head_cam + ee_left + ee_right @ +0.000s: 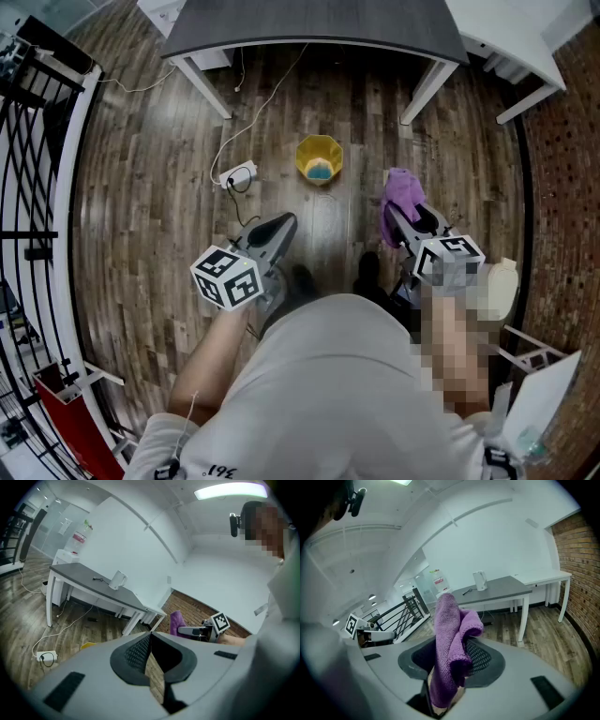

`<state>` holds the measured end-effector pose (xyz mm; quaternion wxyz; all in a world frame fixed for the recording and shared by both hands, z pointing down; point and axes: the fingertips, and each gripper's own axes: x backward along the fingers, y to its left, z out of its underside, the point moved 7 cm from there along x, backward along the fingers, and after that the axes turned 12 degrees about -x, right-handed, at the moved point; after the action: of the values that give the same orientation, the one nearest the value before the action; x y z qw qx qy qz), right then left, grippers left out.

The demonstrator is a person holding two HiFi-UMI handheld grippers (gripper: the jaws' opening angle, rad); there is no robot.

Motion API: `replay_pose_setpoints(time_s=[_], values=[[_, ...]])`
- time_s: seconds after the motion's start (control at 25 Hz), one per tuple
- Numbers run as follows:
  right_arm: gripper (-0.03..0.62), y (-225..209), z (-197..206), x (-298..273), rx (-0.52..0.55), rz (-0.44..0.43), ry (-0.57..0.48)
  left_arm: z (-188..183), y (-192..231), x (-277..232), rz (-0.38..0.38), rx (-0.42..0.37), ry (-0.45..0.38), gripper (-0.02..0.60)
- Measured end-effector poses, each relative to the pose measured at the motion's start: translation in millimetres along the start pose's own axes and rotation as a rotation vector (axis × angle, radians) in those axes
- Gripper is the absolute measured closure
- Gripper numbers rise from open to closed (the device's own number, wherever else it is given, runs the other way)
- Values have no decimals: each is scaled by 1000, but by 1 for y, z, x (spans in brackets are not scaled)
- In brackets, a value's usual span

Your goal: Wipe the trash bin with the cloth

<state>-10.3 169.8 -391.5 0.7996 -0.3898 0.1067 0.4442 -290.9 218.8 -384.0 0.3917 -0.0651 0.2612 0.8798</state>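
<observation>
Small yellow plastic trash bin [319,159] with an angular rim - upright, open top, something blue-green inside, standing on the wooden floor [159,197]. Purple knitted cloth [451,639] - crumpled and folded over, standing up, lower part pinched between the jaws of the right gripper [449,666]. In the head view the cloth is right of the bin, not touching.

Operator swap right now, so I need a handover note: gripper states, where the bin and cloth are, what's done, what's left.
Left gripper: shut, empty, above the floor.
Right gripper: shut on the purple cloth, which is bunched between its jaws.
Yellow trash bin: upright on the wood floor in front of the dark table, apart from both grippers.
Done: cloth is in hand.
Left: bring the cloth to the bin and wipe it. No contact with the bin yet.
</observation>
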Motion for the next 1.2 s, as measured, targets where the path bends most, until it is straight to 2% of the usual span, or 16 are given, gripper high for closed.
replay_pose_setpoints(time_s=[0.2, 0.84, 1.2], values=[[434, -3, 4, 6, 1, 12, 2, 4, -4, 2, 3, 5, 3, 577], [433, 1, 20, 13, -110, 66, -34, 15, 5, 20, 38, 13, 14, 577], [433, 7, 26, 3, -154, 93, -61, 31, 26, 27, 70, 18, 87, 577]])
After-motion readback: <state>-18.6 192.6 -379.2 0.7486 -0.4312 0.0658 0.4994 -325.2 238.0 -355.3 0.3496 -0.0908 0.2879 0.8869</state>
